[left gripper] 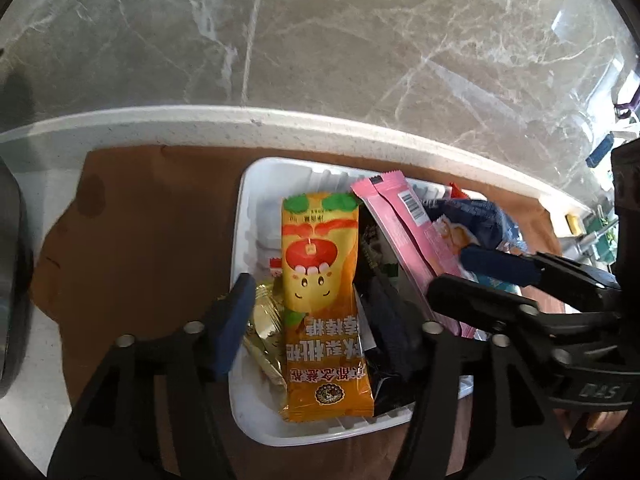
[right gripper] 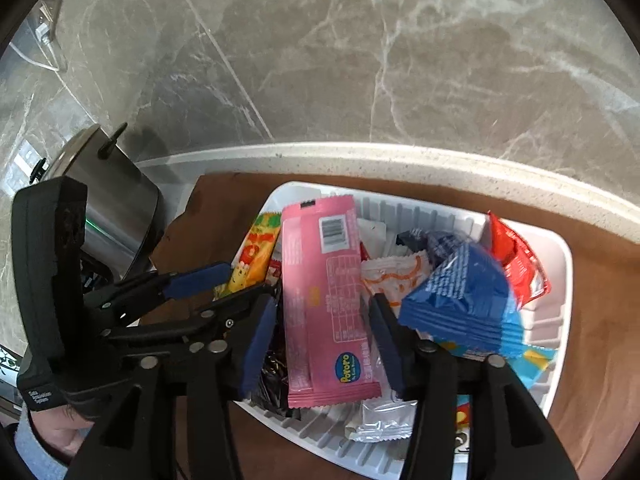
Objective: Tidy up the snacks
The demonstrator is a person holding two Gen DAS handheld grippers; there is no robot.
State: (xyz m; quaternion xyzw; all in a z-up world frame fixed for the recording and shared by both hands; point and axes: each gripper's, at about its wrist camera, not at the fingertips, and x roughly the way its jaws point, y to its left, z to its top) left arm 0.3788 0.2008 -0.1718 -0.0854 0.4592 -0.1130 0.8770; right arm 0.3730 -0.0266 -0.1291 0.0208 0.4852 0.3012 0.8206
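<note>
Right wrist view: both tongs [right gripper: 324, 336] spread over the tray [right gripper: 560, 280], pink packet [right gripper: 328, 300] loose between; withdraw straight without snagging wrappers.

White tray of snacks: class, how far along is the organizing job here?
Done: many snacks already lie in the white tray, among them the red packet and blue packet. In hand: nothing is gripped; the left tool stands open around the orange packet, the right tool open around the pink packet. Left: no snacks show outside the tray, though the pile looks jumbled.
</note>
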